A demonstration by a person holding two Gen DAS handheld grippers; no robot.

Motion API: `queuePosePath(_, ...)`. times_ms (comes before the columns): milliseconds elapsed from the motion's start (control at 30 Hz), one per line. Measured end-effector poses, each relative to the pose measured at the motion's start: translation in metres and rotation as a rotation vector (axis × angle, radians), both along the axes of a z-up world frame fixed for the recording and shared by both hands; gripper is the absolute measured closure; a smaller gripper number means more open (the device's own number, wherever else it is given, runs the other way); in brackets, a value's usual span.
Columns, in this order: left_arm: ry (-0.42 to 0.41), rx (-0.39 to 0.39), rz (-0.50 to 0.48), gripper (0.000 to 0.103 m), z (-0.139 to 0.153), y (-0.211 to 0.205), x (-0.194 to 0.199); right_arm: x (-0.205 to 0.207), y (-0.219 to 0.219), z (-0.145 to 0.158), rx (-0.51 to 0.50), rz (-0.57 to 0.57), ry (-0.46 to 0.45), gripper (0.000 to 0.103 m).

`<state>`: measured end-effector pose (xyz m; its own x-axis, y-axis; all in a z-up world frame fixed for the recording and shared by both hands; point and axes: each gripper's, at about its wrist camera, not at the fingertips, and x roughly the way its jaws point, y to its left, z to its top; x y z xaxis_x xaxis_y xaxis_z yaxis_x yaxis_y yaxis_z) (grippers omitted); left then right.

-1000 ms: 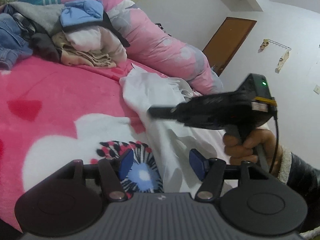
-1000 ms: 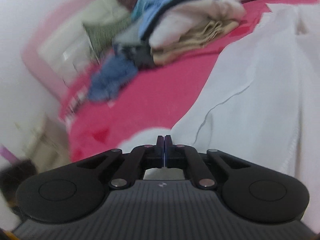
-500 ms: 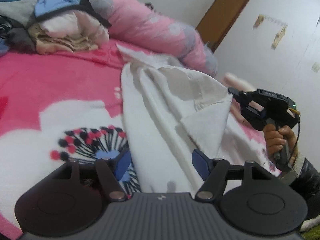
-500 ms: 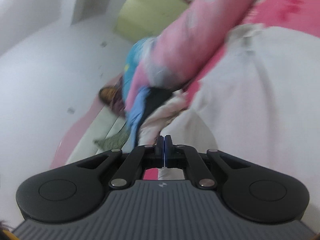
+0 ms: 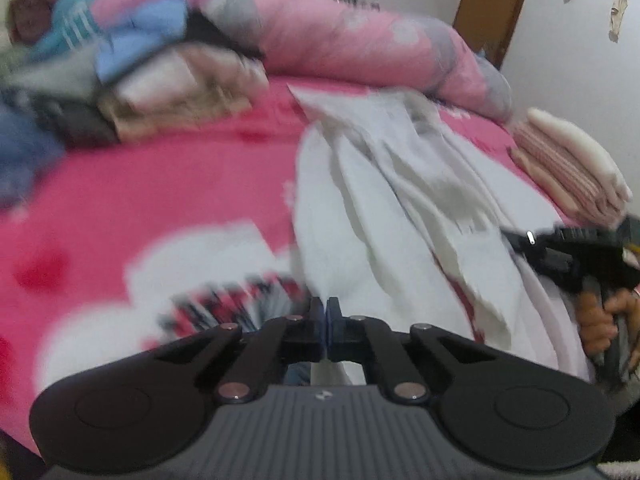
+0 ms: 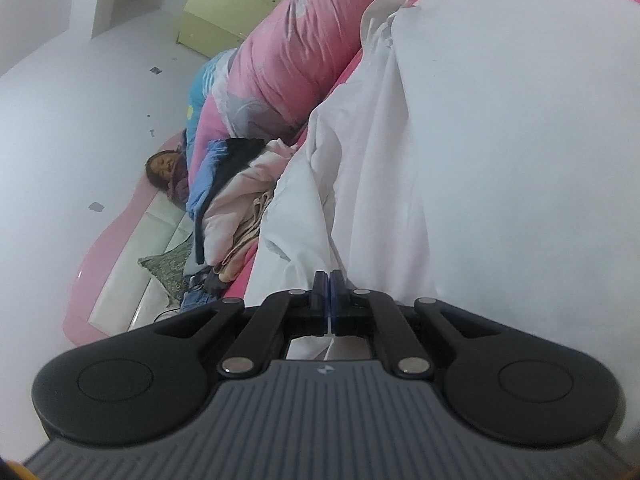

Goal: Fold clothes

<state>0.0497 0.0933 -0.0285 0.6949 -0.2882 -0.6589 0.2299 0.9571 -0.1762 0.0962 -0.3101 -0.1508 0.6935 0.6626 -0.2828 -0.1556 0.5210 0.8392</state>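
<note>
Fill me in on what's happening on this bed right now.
A person is folding a white garment spread on the pink bedspread, holding a claw in each hand. The left claw is shut at the garment's near edge, seemingly pinching it. The right claw is shut on white cloth at the other side. A heap of unfolded clothes lies at the far left, and a folded stack sits at the right.

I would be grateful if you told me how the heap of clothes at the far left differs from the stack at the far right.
The heap of clothes is jumbled and many-coloured: blue, grey, beige, dark. The stack is neatly folded, pink-striped and cream only. The heap is also bulkier. Both rest on the pink bedspread, either side of the white garment.
</note>
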Motion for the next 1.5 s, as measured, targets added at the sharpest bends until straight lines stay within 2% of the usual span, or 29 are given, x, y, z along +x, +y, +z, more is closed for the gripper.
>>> queuePosePath(100,-0.081,0.050,0.069,0.102,0.028,0.024,0.017,0.001,0.000,0.000,-0.002,0.003,-0.006,0.103)
queuePosePath(267,-0.232,0.196,0.203,0.102,0.075,0.076,0.077,0.004,0.000,0.002,-0.005,0.008,0.000,0.101)
queuePosePath(400,-0.271,0.272,0.317,0.101,0.097,0.115,0.145,0.006,0.000,0.004,-0.008,0.012,0.005,0.101)
queuePosePath(500,-0.263,0.289,0.396,0.100,0.095,0.138,0.192,0.005,-0.002,0.003,-0.024,0.012,0.003,0.102)
queuePosePath(600,-0.220,0.378,0.458,0.079,0.067,0.147,0.227,0.005,-0.002,0.003,-0.034,0.013,-0.002,0.102)
queuePosePath(633,-0.191,0.397,0.468,0.069,0.054,0.150,0.235,0.006,-0.001,0.003,-0.037,0.014,-0.002,0.102)
queuePosePath(667,-0.156,0.400,0.471,0.060,0.042,0.153,0.241,0.006,-0.001,0.003,-0.040,0.015,-0.002,0.102)
queuePosePath(700,-0.128,0.391,0.476,0.057,0.033,0.156,0.242,0.006,-0.001,0.003,-0.042,0.016,-0.001,0.102)
queuePosePath(767,-0.110,0.343,0.488,0.044,0.026,0.164,0.236,0.006,0.000,0.003,-0.045,0.018,0.000,0.102)
queuePosePath(800,-0.113,0.314,0.492,0.039,0.026,0.169,0.231,0.006,0.000,0.002,-0.046,0.019,0.000,0.102)
queuePosePath(867,-0.144,0.257,0.507,0.022,0.034,0.177,0.216,0.006,0.001,0.002,-0.047,0.018,-0.003,0.102)
queuePosePath(967,-0.207,0.202,0.558,0.011,0.058,0.184,0.187,0.005,0.002,0.002,-0.049,0.016,-0.011,0.102)
queuePosePath(1033,-0.247,0.175,0.566,0.011,0.073,0.186,0.166,0.005,0.003,0.002,-0.048,0.014,-0.016,0.102)
queuePosePath(1100,-0.278,0.135,0.543,0.009,0.087,0.178,0.144,0.005,0.003,0.003,-0.051,0.015,-0.015,0.101)
queuePosePath(1167,-0.282,0.077,0.446,0.007,0.093,0.156,0.123,0.005,0.006,0.007,-0.070,0.018,-0.011,0.100)
queuePosePath(1200,-0.276,0.051,0.381,0.007,0.094,0.142,0.113,0.005,0.008,0.009,-0.079,0.019,-0.009,0.096)
queuePosePath(1267,-0.255,0.030,0.231,0.006,0.089,0.104,0.098,0.000,0.011,0.019,-0.114,0.020,-0.029,0.079)
queuePosePath(1300,-0.248,0.027,0.163,0.006,0.085,0.085,0.091,-0.004,0.012,0.027,-0.136,0.017,-0.054,0.066)
queuePosePath(1333,-0.241,0.022,0.097,0.005,0.079,0.063,0.085,-0.010,0.010,0.036,-0.149,0.013,-0.084,0.059)
queuePosePath(1400,-0.226,0.012,-0.037,0.004,0.069,0.021,0.074,-0.023,0.003,0.055,-0.171,-0.006,-0.146,0.058)
queuePosePath(1500,-0.183,0.006,-0.205,0.004,0.046,-0.040,0.061,-0.050,-0.033,0.079,-0.206,-0.129,-0.201,0.055)
